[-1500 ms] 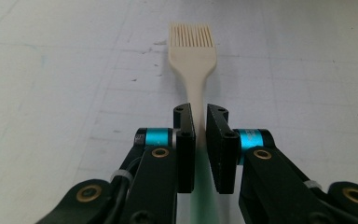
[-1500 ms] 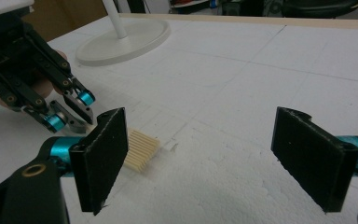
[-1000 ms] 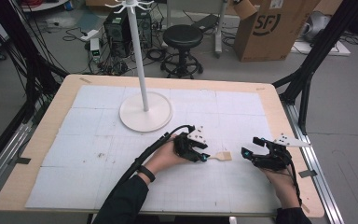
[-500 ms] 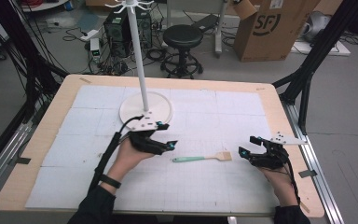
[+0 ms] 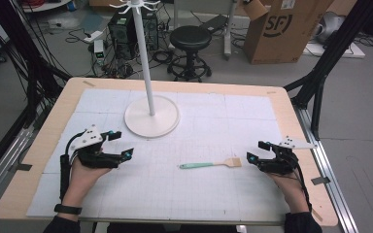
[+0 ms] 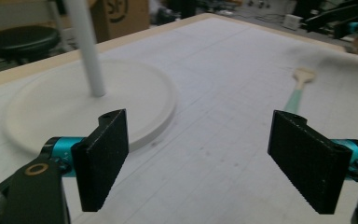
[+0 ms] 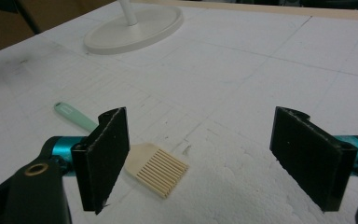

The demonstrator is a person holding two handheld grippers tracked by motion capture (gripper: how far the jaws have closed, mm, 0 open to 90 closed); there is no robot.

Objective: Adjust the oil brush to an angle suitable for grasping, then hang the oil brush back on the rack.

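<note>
A small brush [image 5: 210, 164] with a mint-green handle and cream bristles lies flat on the white mat; it is also seen as the brush [image 7: 156, 169] and the brush [image 6: 298, 88]. My left gripper [image 5: 121, 144] hovers at the left of the table, well away from the brush; its jaws have just been opening and stand wide with nothing between them, as my left gripper [image 6: 205, 163] shows. My right gripper [image 5: 255, 152] stands open just right of the bristles, and my right gripper [image 7: 205, 163] holds nothing.
A white coat stand [image 5: 151, 115] with a round base rises at the back centre of the mat. The table's wooden edge [image 5: 39, 160] frames the mat. Beyond the table are a black stool [image 5: 190, 38], a cardboard box [image 5: 281, 29] and cables.
My left gripper has let go of the brush and swung left across the table, opening its jaws. The brush now lies on the mat. My right gripper has stayed in place.
</note>
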